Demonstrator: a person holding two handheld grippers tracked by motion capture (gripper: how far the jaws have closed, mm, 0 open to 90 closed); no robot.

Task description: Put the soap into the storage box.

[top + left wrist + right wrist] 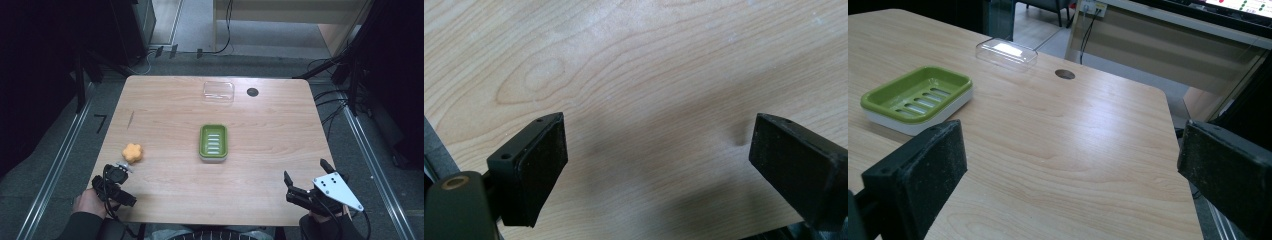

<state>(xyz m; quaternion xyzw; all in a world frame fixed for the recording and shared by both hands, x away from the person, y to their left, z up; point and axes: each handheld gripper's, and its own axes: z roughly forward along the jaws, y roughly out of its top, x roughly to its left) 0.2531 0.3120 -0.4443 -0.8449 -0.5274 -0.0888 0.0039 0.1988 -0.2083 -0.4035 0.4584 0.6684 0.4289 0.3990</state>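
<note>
Left gripper tips too small to tell; clear lid faint.

soap: orange | soap dish: green | lid: clear

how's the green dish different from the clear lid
The dish is opaque green on a white base, with slots in its floor; the lid is see-through and plain. The dish sits mid-table, the lid near the far edge. Both are rounded rectangles, and no claw touches either.

Glossy plastic soap dish on matt wood-grain table.
</note>
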